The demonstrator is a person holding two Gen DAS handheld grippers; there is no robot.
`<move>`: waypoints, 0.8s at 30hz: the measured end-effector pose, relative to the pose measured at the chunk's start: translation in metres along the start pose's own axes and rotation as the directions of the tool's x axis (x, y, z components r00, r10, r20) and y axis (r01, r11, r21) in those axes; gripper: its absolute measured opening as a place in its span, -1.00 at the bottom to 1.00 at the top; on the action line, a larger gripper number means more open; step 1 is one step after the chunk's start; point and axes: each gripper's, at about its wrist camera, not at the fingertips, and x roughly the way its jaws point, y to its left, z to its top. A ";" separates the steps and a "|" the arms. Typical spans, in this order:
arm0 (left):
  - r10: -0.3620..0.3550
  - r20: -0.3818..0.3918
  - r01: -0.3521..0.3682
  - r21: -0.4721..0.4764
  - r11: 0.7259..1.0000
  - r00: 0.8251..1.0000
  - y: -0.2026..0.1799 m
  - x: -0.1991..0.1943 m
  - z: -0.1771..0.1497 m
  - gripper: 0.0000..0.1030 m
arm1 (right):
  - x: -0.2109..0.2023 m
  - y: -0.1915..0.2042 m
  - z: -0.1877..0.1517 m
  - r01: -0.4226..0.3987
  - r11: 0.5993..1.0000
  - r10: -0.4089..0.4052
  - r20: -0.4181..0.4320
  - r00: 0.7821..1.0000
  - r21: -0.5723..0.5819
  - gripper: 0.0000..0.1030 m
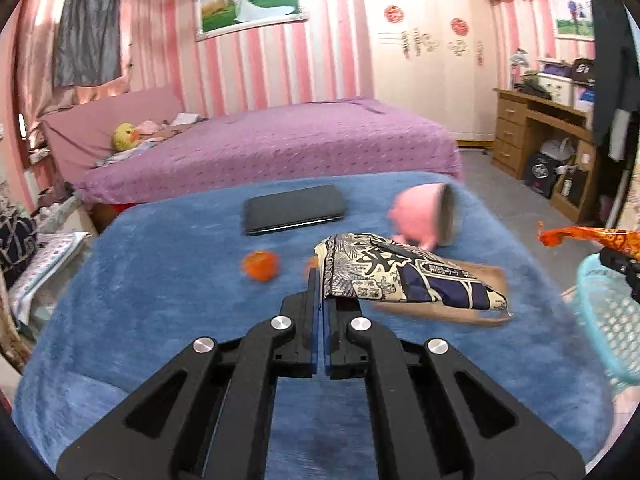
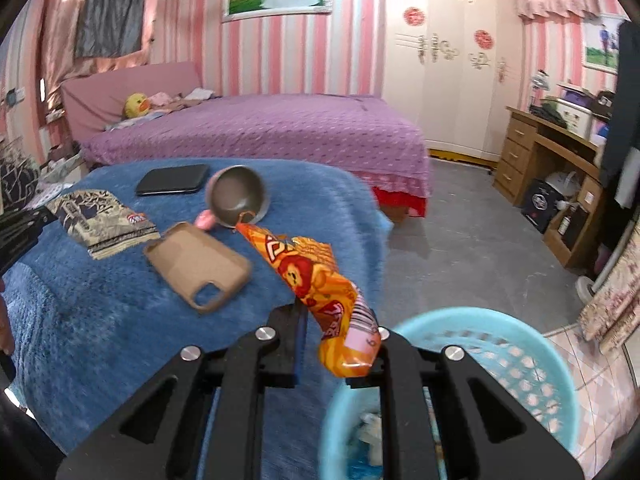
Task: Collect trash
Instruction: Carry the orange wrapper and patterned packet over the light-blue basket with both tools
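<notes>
Holding my left gripper (image 1: 320, 292) clamped on a patterned wrapper (image 1: 404, 276) above the blue surface (image 1: 160, 300), I note my right gripper (image 2: 340, 320) clamped on an orange snack bag (image 2: 320, 284) beside the basket (image 2: 500, 344). Beyond lie a phone case (image 2: 198, 266) and pink cup (image 2: 238, 196).

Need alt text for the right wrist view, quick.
The right tool is shut on an orange snack wrapper, held beside a light blue basket. Behind: a blue-covered table with a tan phone case.
</notes>
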 end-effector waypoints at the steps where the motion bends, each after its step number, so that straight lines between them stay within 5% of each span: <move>1: -0.013 0.001 0.013 0.000 1.000 1.000 -0.008 -0.002 -0.001 -1.00 | -0.002 -0.008 -0.001 0.010 1.000 -0.010 0.000 1.000 0.008 -0.73; 12: -0.176 -0.007 0.176 0.083 0.981 0.984 -0.137 -0.016 -0.015 -1.00 | -0.031 -0.101 -0.033 0.129 0.989 -0.127 -0.024 0.992 0.074 -0.73; 24: -0.244 -0.057 0.251 0.170 0.953 0.968 -0.227 -0.019 -0.033 -1.00 | -0.039 -0.161 -0.056 0.190 0.969 -0.182 -0.060 0.981 0.157 -0.73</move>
